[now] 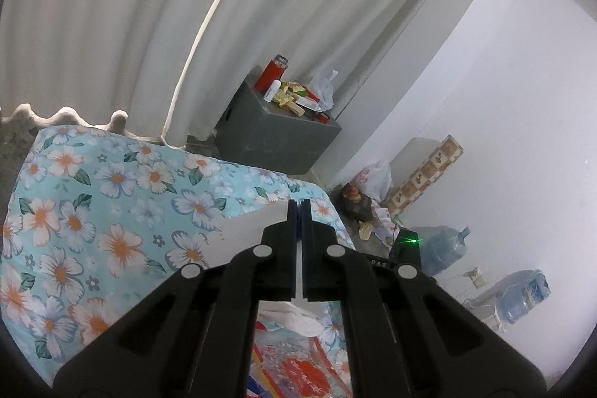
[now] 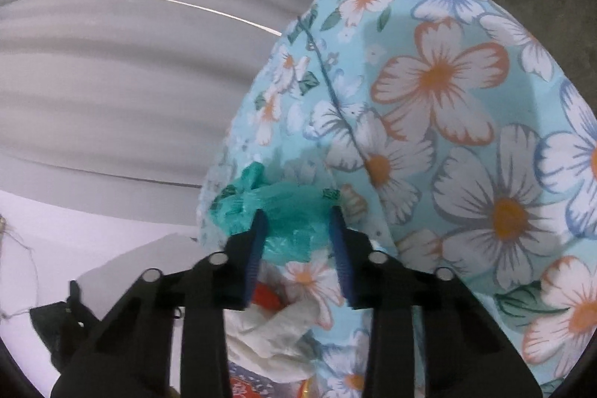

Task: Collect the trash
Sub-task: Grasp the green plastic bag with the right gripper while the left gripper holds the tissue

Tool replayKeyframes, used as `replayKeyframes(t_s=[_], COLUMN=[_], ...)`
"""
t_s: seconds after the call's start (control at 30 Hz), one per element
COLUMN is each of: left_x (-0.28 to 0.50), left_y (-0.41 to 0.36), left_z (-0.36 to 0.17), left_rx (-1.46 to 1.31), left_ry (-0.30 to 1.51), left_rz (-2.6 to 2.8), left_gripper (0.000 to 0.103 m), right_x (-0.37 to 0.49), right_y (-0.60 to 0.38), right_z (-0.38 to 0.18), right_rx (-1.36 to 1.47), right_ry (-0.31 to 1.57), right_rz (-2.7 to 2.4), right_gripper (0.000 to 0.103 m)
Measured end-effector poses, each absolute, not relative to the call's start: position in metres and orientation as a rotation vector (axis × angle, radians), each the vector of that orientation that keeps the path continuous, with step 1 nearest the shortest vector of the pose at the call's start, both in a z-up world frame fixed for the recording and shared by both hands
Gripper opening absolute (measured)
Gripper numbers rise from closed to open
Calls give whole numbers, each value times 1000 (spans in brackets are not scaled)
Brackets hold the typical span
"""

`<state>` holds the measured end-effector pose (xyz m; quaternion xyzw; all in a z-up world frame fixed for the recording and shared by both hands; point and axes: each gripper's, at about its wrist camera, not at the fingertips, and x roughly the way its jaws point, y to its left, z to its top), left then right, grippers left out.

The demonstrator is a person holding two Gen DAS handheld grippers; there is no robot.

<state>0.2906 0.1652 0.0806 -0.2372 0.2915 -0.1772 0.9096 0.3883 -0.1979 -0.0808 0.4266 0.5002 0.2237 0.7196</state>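
Left gripper (image 1: 298, 207): jaws fully together, a thin white sheet edge showing in the slit between them; whether it is pinched there cannot be told. It points slightly downward over the floral bedsheet (image 1: 93, 211).

Right gripper (image 2: 298, 217): jaws at a narrow gap, blue fingers (image 2: 257, 237) on either side of a crumpled green plastic bag (image 2: 287, 211); the pads look to be against it, though the frame is blurred. It tilts down toward the near edge of the floral bedsheet.

Trash: the green plastic bag lies on the floral bedsheet, at its edge facing the curtain (right wrist view). Below it, crumpled white paper (image 2: 268, 334) and a red wrapper (image 2: 266, 297) rest on the same sheet. Red-and-white packaging (image 1: 298, 372) lies on the sheet under the left gripper.

Room: a grey-white curtain (image 1: 149, 6) hangs behind the floral bedsheet. A grey cabinet (image 1: 276, 140) stands just beyond the sheet's far corner, bearing a red flask (image 1: 270, 73) and small packets. Two water jugs (image 1: 446, 248) sit on the floor well off to the sheet's right, by a white wall (image 1: 522, 99).
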Motion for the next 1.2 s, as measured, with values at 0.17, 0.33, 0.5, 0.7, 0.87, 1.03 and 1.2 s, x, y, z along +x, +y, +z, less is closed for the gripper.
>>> replayKeyframes(t_s=[0.17, 0.33, 0.5, 0.7, 0.87, 1.03, 1.2], left_x=[288, 281, 272, 258, 245, 229, 217], left_y=[167, 167, 162, 148, 129, 105, 75], left_z=[85, 94, 107, 123, 132, 143, 148], left_rx=[-493, -491, -492, -490, -484, -466, -442], left_ry=[588, 567, 541, 516, 506, 502, 524], left_rz=[-366, -380, -405, -462, -531, -598, -659], left_gripper=[0, 0, 0, 0, 0, 0, 0], right_x=[382, 368, 349, 309, 273, 237, 210], right_y=[-202, -214, -231, -258, -276, -293, -307], right_z=[-68, -46, -25, -4, 9, 17, 18], right_rx=[936, 941, 943, 959, 985, 988, 984], right_ry=[1065, 994, 932, 860, 803, 752, 724], right_rz=[508, 515, 506, 487, 458, 412, 381], right_gripper=[19, 17, 16, 16, 16, 16, 16])
